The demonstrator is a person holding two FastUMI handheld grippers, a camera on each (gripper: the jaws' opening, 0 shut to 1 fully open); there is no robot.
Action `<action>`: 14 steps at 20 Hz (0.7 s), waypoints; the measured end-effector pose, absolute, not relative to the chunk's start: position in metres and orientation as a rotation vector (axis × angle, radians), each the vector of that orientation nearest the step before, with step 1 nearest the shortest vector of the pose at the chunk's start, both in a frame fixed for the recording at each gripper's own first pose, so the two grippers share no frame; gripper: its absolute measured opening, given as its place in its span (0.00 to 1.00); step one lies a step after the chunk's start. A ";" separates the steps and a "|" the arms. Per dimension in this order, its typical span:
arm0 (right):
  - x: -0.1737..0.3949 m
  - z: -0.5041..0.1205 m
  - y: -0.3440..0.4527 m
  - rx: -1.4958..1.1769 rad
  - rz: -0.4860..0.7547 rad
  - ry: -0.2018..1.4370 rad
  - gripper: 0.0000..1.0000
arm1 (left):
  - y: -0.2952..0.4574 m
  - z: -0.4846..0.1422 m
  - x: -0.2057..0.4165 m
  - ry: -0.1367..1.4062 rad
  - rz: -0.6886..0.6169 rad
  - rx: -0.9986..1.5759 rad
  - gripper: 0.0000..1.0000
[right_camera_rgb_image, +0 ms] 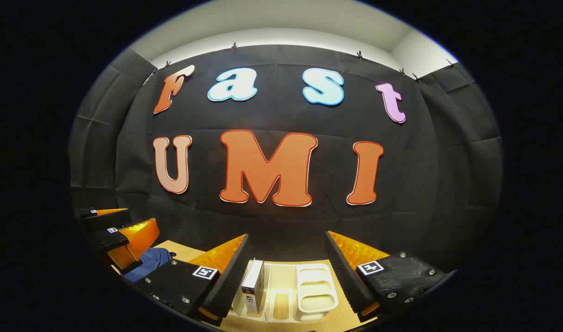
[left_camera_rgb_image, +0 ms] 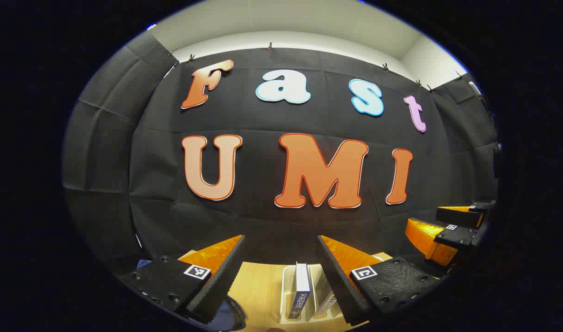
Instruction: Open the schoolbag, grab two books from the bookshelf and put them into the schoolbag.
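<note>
Illumination is overhead and even: the pale ceiling strip (left_camera_rgb_image: 281, 27) above the booth's black cloth wall (left_camera_rgb_image: 272, 221) is the brightest zone in both views. The cloth absorbs light and reads dim, with faint creases visible. The wooden surface (right_camera_rgb_image: 281, 269) shows a warm glare patch (right gripper view). Fisheye distortion bows straight lines near the edges. Focus is sharp centrally; the rims darken and soften.

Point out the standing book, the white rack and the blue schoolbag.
book (left_camera_rgb_image: 302, 288), left gripper view, on its spine.
rack (right_camera_rgb_image: 316, 288), right gripper view, on an empty end divider.
schoolbag (right_camera_rgb_image: 147, 263), right gripper view, on its blue fabric.
</note>
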State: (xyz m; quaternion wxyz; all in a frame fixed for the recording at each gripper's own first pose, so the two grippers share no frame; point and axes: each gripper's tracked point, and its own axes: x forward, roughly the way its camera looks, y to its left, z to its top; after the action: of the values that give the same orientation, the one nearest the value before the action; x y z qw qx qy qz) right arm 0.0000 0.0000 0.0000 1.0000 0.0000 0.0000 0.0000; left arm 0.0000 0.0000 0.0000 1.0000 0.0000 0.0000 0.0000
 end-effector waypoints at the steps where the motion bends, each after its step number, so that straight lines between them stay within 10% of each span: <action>1: 0.000 0.000 0.000 -0.002 -0.001 0.000 0.94 | 0.000 -0.001 -0.001 -0.001 0.000 0.002 0.95; 14: -0.003 0.006 0.004 -0.023 0.004 -0.022 0.94 | 0.000 0.003 -0.002 -0.010 -0.009 0.001 0.95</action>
State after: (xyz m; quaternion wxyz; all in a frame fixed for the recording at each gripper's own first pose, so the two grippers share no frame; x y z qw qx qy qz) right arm -0.0028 0.0038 0.0061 0.9999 -0.0117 -0.0110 0.0019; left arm -0.0020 0.0003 0.0034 1.0000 0.0005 -0.0052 -0.0047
